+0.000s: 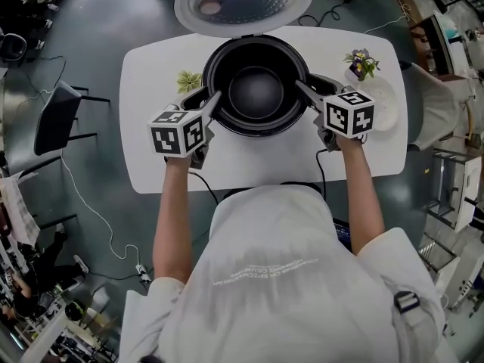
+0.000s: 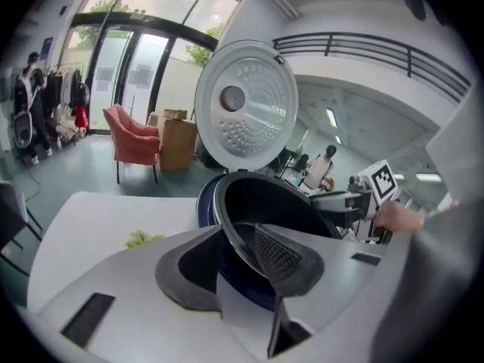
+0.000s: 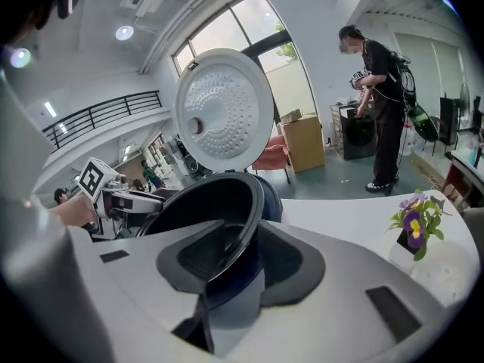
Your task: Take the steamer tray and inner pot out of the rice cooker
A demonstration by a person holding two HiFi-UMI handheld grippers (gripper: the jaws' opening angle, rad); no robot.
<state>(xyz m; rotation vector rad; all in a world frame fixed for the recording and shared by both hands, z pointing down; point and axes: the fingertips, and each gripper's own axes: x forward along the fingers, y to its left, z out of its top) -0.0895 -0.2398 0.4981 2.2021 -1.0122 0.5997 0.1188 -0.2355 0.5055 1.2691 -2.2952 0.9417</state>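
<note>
Both claws stand wide, not gripping: the left claw (image 1: 214, 99) and right claw (image 1: 300, 88) each straddle the rim of the pot (image 1: 255, 89), one jaw inside, one outside. Best squeeze both evenly, then lift straight up, level, clear of the cooker (image 2: 204, 205). The pot sits inside it, seemingly empty.

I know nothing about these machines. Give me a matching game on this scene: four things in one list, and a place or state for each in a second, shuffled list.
Things:
1. lid
2. inner pot
3. purple flowers
4. left claw

Places or states:
A. astride the pot's rim
B. on the table, right side
C. swung up, open
D. black and empty

Pairs: 1-C, 2-D, 3-B, 4-A.
</note>
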